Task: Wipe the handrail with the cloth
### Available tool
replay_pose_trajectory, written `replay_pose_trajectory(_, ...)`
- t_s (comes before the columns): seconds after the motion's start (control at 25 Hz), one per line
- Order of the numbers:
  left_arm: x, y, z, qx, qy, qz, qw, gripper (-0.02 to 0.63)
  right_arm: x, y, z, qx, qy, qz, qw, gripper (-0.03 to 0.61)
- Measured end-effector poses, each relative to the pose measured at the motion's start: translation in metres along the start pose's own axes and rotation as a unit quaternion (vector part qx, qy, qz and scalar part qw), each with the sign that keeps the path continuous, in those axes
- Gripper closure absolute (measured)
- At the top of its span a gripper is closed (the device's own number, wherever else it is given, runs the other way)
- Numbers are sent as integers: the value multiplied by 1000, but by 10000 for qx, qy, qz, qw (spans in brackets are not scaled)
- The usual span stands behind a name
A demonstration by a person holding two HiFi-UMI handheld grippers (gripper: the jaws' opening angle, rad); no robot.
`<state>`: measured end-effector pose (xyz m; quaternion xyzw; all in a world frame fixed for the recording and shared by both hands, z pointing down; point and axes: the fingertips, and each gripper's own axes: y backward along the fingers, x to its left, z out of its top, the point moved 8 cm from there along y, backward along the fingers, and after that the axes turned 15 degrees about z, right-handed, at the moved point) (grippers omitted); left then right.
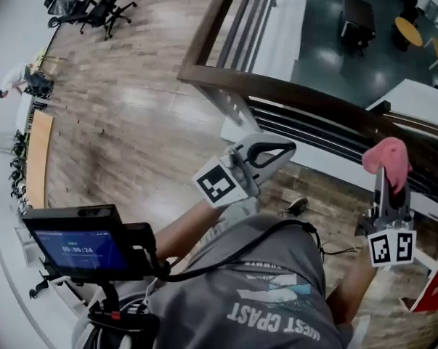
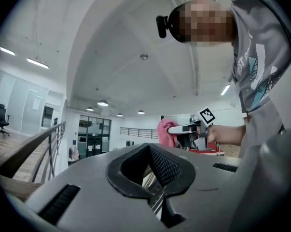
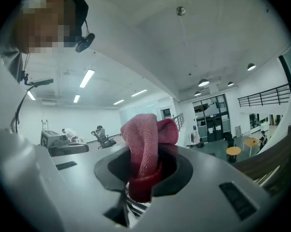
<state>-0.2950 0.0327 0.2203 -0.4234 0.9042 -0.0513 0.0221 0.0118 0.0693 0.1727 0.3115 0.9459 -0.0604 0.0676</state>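
The dark wooden handrail [image 1: 298, 97] curves from the top middle to the right edge of the head view, above metal bars. My right gripper [image 1: 386, 174] is shut on a pink cloth [image 1: 388, 158] and holds it upright just in front of the rail at the right. The cloth [image 3: 145, 144] bulges out of the jaws in the right gripper view. My left gripper [image 1: 288, 150] is near the rail's middle, a little short of it, its fingers meeting at the tips with nothing between them. In the left gripper view, the right gripper [image 2: 184, 128] and the cloth [image 2: 165, 129] show beyond the left one.
A tablet [image 1: 77, 249] on a mount sits at the lower left. Office chairs [image 1: 95, 9] and a person [image 1: 19, 78] are far off on the wood floor. Beyond the rail is a drop to a lower floor with a round table [image 1: 409, 29]. A red panel [image 1: 433, 289] stands at the right edge.
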Motion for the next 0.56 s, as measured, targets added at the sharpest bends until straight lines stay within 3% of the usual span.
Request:
replay_pose_trajectory(0.2,-55,-39,22,-721,184,-211,9970,614,-23,52,0,24,27,-75,10000,520)
replay_pose_trajectory(0.56,-93,-76,22,-945,230,-636,9932,614,-43,91,2,133,54,-375,9992,520)
